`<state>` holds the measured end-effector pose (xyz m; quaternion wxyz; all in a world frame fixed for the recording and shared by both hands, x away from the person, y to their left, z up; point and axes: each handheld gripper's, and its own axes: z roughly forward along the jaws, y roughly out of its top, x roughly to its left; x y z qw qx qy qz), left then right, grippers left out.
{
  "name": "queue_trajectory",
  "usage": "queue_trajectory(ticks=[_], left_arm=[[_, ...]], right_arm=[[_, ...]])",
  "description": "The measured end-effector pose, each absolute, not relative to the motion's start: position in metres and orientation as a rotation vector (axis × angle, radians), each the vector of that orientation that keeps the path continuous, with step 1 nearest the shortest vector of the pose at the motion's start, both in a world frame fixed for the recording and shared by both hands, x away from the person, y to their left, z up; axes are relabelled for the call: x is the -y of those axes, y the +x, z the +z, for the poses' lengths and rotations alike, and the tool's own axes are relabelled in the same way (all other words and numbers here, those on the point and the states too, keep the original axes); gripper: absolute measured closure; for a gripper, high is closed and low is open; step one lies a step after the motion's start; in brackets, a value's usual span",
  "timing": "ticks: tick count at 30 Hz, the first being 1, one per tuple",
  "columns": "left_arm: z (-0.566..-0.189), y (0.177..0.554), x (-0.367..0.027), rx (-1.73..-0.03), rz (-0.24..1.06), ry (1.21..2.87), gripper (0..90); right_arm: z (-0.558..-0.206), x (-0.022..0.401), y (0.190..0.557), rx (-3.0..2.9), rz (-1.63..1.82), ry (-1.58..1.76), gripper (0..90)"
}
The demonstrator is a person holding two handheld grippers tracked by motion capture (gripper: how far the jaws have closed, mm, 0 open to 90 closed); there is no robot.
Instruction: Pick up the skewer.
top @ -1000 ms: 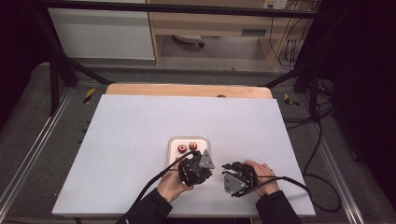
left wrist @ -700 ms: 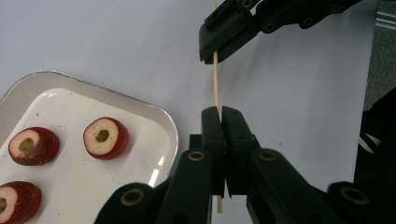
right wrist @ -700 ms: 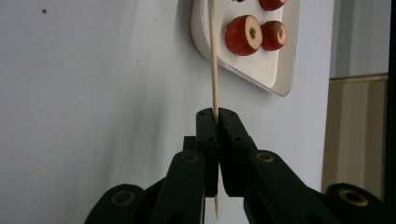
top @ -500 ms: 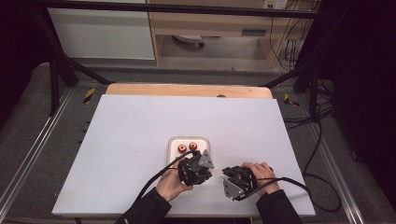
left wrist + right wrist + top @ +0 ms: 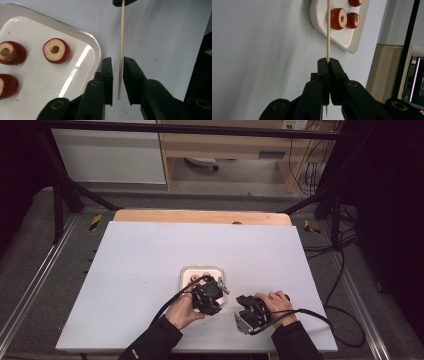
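While right tongs (image 5: 327, 62) clamp one skewer (image 5: 328, 30), three fruit pieces (image 5: 56, 50) on one tray (image 5: 82, 37).

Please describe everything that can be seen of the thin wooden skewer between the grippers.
The thin wooden skewer is a straight, pale, bare stick with one pointed tip. The right gripper is shut on it, the point sticking out behind its black jaws. In the left gripper view the skewer runs between the jaws of the left gripper, which have just been opening and stand apart from it. It hangs above the white table, beside the white tray of red fruit slices.
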<state>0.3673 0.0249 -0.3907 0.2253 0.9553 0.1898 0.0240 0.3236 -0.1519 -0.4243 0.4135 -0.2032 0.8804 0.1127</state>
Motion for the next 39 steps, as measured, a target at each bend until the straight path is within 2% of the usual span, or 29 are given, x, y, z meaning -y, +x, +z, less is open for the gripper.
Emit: queue_trajectory(ticks=[7,14,23,26,31,32,33,34,35,38,39], left_arm=[[-0.395,0.369,-0.016,-0.528,0.045,2.686,87.3],[-0.396,0.367,-0.015,-0.544,0.029,2.707,88.6],[-0.396,0.364,-0.018,-0.530,0.090,2.702,88.9],[-0.396,0.362,-0.022,-0.538,0.114,2.690,88.9],[-0.397,0.360,-0.038,-0.593,0.144,2.637,88.8],[-0.398,0.359,-0.041,-0.612,0.152,2.616,88.8],[-0.398,0.359,-0.045,-0.616,0.167,2.615,88.8],[-0.398,0.358,-0.047,-0.625,0.177,2.609,88.8],[-0.398,0.357,-0.051,-0.631,0.189,2.596,88.7],[-0.399,0.353,-0.060,-0.679,0.217,2.544,88.7],[-0.401,0.352,-0.064,-0.706,0.216,2.513,88.7]], right_arm=[[-0.424,0.147,0.323,-2.167,0.259,-0.579,89.0],[-0.424,0.145,0.321,-2.137,0.241,-0.616,89.0],[-0.424,0.141,0.320,-2.124,0.247,-0.605,87.2],[-0.421,0.143,0.321,-2.151,0.314,-0.501,76.8],[-0.417,0.157,0.329,-2.197,0.505,-0.235,51.3],[-0.417,0.157,0.329,-2.197,0.505,-0.235,51.3],[-0.417,0.164,0.333,-2.223,0.587,-0.097,43.2],[-0.417,0.164,0.333,-2.223,0.587,-0.097,43.2],[-0.417,0.170,0.337,-2.248,0.651,0.025,37.3],[-0.418,0.176,0.341,-2.269,0.722,0.124,32.0],[-0.418,0.183,0.345,-2.293,0.784,0.243,27.1]])
